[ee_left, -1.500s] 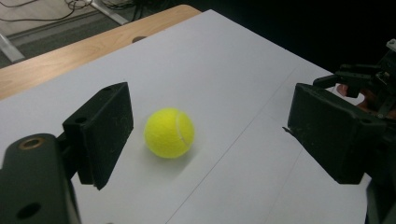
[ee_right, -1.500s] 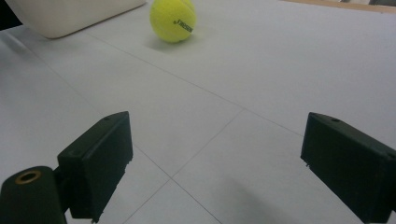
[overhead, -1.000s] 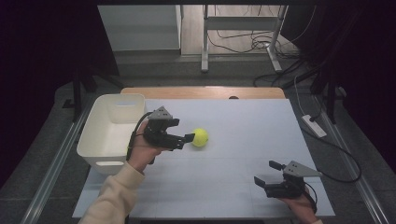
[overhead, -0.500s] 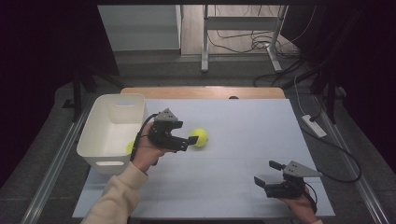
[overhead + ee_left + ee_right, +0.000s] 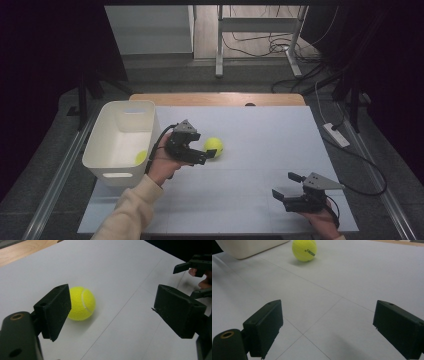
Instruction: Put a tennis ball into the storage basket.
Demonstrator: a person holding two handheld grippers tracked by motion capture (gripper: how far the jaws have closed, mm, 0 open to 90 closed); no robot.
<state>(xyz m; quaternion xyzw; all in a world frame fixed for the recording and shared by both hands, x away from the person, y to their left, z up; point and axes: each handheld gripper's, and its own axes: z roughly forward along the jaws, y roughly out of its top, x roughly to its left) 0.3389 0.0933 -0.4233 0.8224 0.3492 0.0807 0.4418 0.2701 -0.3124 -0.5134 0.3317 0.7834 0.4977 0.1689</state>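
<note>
White table, tennis ball beside left gripper

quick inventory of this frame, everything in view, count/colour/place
tennis ball: 1, yellow-green, on the white table cover, just ahead of the left gripper's open jaws, not gripped
second ball: 1, yellow-green, inside the bin near its right wall
bin: 1, white, rectangular, left side of the table
table cover: 1, white, over a wooden top whose far edge shows
power strip: 1, white, on the floor right of the table
cables: several, dark, on the floor beyond the table
left gripper: 1, black, beside the bin, jaws open
right gripper: 1, black, near right corner, jaws open, nothing between them
</note>
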